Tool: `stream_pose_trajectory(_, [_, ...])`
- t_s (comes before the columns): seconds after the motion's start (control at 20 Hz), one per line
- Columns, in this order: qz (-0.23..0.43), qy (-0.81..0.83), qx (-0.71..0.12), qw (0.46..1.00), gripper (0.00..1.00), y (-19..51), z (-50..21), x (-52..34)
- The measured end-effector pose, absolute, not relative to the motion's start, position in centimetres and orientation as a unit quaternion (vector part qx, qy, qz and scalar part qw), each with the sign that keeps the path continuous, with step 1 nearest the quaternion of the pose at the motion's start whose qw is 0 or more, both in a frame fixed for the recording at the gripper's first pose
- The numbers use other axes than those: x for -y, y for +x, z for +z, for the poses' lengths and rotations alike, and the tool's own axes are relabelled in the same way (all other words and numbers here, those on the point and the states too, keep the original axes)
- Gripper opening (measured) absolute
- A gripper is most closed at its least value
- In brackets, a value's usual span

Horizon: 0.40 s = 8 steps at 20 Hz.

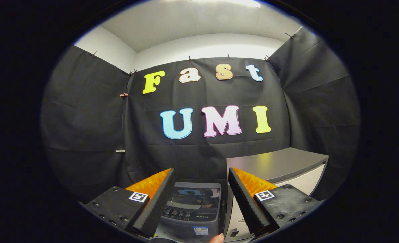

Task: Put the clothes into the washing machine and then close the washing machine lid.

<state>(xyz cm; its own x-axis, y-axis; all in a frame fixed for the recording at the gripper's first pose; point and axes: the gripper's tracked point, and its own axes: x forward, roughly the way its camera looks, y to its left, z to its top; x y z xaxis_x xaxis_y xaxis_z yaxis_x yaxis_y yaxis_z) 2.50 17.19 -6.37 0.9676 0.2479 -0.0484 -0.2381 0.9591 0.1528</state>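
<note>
- Looking ahead, we judge the first risk to be that we do not see any clothes from here; they may lie below the fingers, so reaching down without looking could miss them or catch only a corner.
- The washer (192, 206) stands just ahead of the fingers and low between them, with its dark lid (195, 195) lying flat over the opening; it seems closed, but the glass reflects and we cannot be sure.
- If the lid is really down, the clothes cannot go in before it is lifted, and pushing cloth against it would only let the cloth slide off to the floor.
- A grey cabinet (280, 162) stands touching or just beside the washer on the right side, so a wide swing of the lid or of our arm could hit it.
- A fingertip (217, 238) of a person shows at the bottom, near the washer front; it could be pinched if the fingers come together there.
- The hand-held gripper (199, 199) is spread wide, its fingers are well apart, and it holds nothing and touches nothing.
</note>
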Motion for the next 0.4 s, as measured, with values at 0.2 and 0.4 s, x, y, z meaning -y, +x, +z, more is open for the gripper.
stream_pose_trajectory(0.2, [0.122,0.074,-0.034,0.989,0.99,2.52,-6.45,-17.22])
stream_pose_trajectory(0.4, [0.127,0.073,-0.035,0.989,0.99,2.42,-6.49,-17.58])
